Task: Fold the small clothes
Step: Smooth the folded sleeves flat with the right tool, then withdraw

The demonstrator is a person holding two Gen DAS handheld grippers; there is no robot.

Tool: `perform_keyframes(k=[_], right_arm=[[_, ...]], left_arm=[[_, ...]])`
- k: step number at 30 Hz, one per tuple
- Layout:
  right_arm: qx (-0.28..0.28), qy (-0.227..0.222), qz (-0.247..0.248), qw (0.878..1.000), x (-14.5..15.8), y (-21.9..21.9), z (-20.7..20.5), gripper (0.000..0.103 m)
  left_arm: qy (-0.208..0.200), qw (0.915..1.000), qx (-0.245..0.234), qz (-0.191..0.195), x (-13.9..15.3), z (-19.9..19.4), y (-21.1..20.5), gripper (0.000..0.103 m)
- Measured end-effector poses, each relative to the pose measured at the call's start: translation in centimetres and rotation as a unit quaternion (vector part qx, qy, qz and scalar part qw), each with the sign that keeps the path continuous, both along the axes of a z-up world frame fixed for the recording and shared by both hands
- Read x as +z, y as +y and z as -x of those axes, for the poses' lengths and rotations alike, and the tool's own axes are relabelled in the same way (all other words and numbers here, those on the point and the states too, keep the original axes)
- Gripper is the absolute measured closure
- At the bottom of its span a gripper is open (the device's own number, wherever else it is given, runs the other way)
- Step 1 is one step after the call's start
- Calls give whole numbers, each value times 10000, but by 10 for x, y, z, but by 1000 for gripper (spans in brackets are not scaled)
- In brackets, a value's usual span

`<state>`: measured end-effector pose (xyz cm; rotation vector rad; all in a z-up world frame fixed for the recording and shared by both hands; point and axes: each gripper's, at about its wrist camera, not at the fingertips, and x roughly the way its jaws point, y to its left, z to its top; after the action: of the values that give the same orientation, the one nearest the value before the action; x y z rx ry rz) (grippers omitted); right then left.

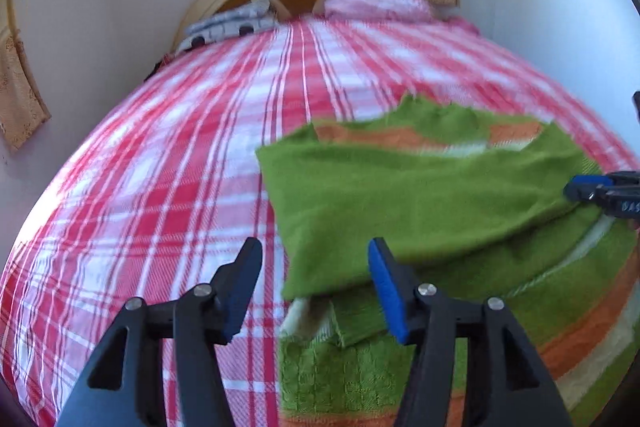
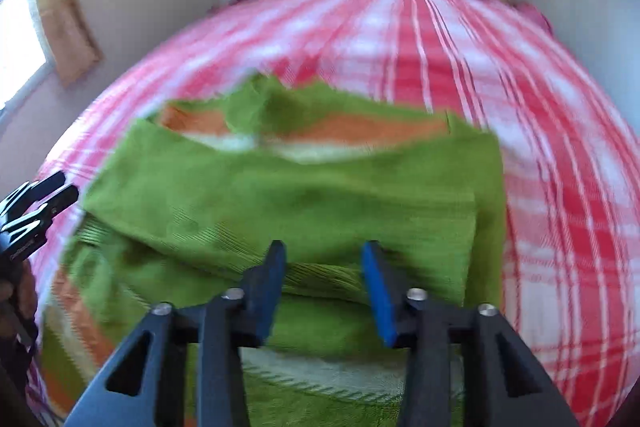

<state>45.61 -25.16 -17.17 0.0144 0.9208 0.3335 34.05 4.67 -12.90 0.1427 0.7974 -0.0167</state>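
Cloth [image 1: 420, 203], green with orange stripes, lies folded at centre-right, long axis across the frame, on the plaid bed [image 1: 160, 167]. Left gripper [image 1: 314, 291] and right gripper [image 2: 324, 293] are both open, apparently empty, hovering at its near edge.

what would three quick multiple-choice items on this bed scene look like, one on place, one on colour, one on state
1. Where does the green towel lie?
A. on the checked bedspread
B. on the floor
C. over the headboard

2. What colour are the towel's stripes?
A. blue and black
B. orange and cream
C. purple

3. How does the left hand-held gripper stand?
A. shut on the towel
B. shut on a pillow
C. open, pressing nothing

Answers:
1 A, the towel rests on the red and white checks.
2 B, orange and cream bands cross the green.
3 C, its pads stand apart with the towel edge loose between them.
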Motion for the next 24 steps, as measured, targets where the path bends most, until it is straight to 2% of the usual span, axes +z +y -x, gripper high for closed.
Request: perform_keyframes(k=[1,2,4,9,15,18,20,24], right_arm=[[13,-41,41,10000,-1,-1,4,65],[21,-37,46,10000,-1,-4,8,65],[46,4,10,10000,-1,-7,9,65],[24,-45,176,9998,-2,-3,13,65],[16,-206,308,9993,3,-3,25,63],[-52,-204,76,9997,9,-9,32,60],[-39,-125,-47,9999,11,-10,38,53],[95,-147,12,9998,13,-3,58,53]], left_arm=[[292,9995,8,-105,-13,-3,-1,44],[418,9991,19,-105,-22,-3,0,44],[226,9997,-1,22,-24,5,4,44],[207,9996,135,97,-20,11,8,39],[4,9996,163,228,-5,48,10,39],[-63,9993,176,324,3,65,12,36],[-78,9991,162,391,6,75,12,35],[-59,9992,72,381,8,92,9,35]])
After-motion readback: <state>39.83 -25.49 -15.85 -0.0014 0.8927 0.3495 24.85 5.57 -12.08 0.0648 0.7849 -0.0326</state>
